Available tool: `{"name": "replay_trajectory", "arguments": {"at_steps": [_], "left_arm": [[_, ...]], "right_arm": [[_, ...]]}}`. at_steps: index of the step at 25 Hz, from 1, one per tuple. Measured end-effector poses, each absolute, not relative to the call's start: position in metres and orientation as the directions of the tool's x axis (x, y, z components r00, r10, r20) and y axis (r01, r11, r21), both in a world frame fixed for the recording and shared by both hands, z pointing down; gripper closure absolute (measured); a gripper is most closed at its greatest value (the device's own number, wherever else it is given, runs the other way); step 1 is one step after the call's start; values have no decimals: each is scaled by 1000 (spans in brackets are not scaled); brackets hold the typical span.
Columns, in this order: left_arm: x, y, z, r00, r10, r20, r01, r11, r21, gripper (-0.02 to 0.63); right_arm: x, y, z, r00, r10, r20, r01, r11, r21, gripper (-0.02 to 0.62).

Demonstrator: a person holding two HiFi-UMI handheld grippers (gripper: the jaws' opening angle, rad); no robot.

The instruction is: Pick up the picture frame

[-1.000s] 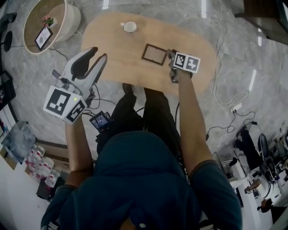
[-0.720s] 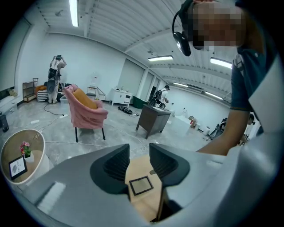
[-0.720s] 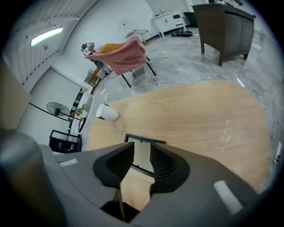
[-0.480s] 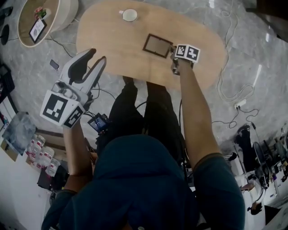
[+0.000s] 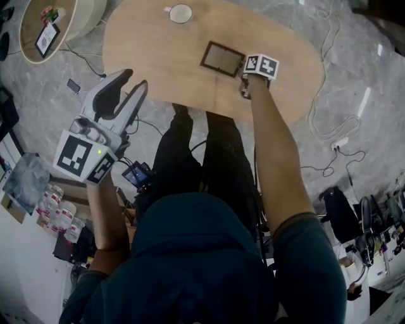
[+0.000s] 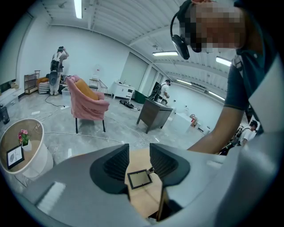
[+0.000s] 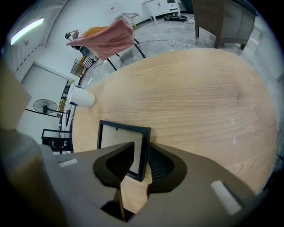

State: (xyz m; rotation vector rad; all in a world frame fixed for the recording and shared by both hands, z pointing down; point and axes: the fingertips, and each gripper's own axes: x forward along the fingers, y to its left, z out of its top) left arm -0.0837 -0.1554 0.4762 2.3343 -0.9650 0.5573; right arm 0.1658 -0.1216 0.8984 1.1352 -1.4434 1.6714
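Note:
A dark-rimmed picture frame (image 5: pixel 221 58) lies on the oval wooden table (image 5: pixel 158 57), right of its middle. My right gripper (image 5: pixel 243 78) reaches it from the near right; its marker cube hides the fingers in the head view. In the right gripper view the frame (image 7: pixel 117 139) has its right edge between the two jaws, and my right gripper (image 7: pixel 141 156) is shut on that edge. My left gripper (image 5: pixel 135 78) hangs open in the air off the table's near left edge, holding nothing. Through the left gripper (image 6: pixel 139 156) the frame (image 6: pixel 139 178) shows far off.
A white cup (image 5: pixel 180 12) stands at the table's far edge. A round side table (image 5: pixel 25 54) at the far left carries a small picture and flowers. Cables (image 5: pixel 329 126) trail over the grey floor at the right. A pink-draped chair (image 6: pixel 88 104) stands beyond.
The right gripper has closed in on the frame's right edge. The head camera has shifted, so the table sits higher in view. The left gripper has hardly moved.

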Motion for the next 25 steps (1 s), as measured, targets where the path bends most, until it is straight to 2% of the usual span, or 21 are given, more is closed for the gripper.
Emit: {"name": "replay_trajectory", "arguments": {"at_steps": [8,14,25], "left_arm": [[-89,-153,484,653,-500,569,-737,-592,325,463],[-88,-151,482,657,-496,568,-732,-601,322,463],[-87,-155,444,669,-524,527,-719,-636,281,463]], "right_arm": [[164,-112,917,-386,-26,922,-895,-233,-381,505],[165,-108,913,-398,-15,917,-878,-284,-385,535],[187,-107,866,-387,-112,915,-859,-317,-403,535]]}}
